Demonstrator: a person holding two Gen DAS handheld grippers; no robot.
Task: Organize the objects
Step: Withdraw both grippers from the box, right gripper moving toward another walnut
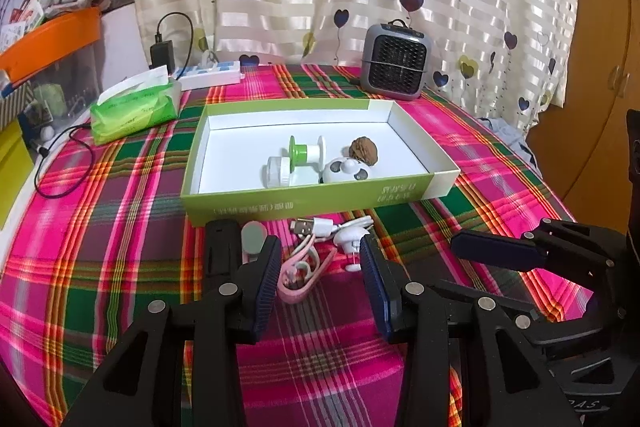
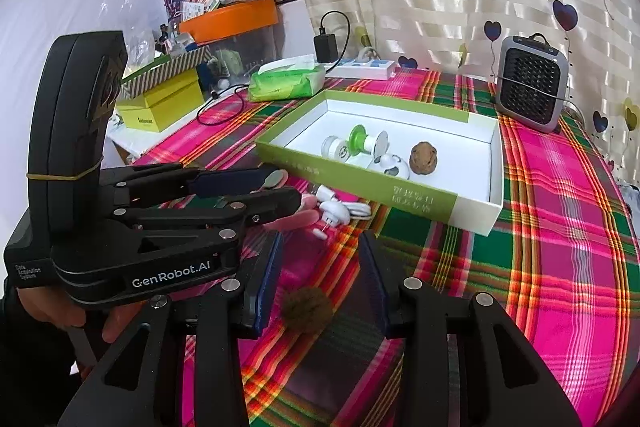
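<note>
A green box (image 1: 320, 195) with a white inside holds a green-and-white spool (image 1: 306, 150), a white cap (image 1: 276, 171), a white round toy (image 1: 347, 171) and a walnut (image 1: 363, 149). In front of it lie a white USB cable (image 1: 320, 227), a pink strap (image 1: 298, 277) and a grey oval piece (image 1: 252, 239). My left gripper (image 1: 320, 267) stands open over the strap and cable. My right gripper (image 2: 320, 275) is open too. A second walnut (image 2: 306, 307) lies on the cloth between its fingers, near the left pad and apart from the right one.
On the plaid cloth (image 1: 120, 247) a green tissue pack (image 1: 136, 107), a power strip (image 1: 208, 75) and a grey heater (image 1: 396, 61) stand behind the box. An orange-lidded bin (image 1: 52, 39) and a yellow box (image 2: 160, 107) crowd the left. A hand (image 2: 48, 311) holds the left gripper (image 2: 286, 189).
</note>
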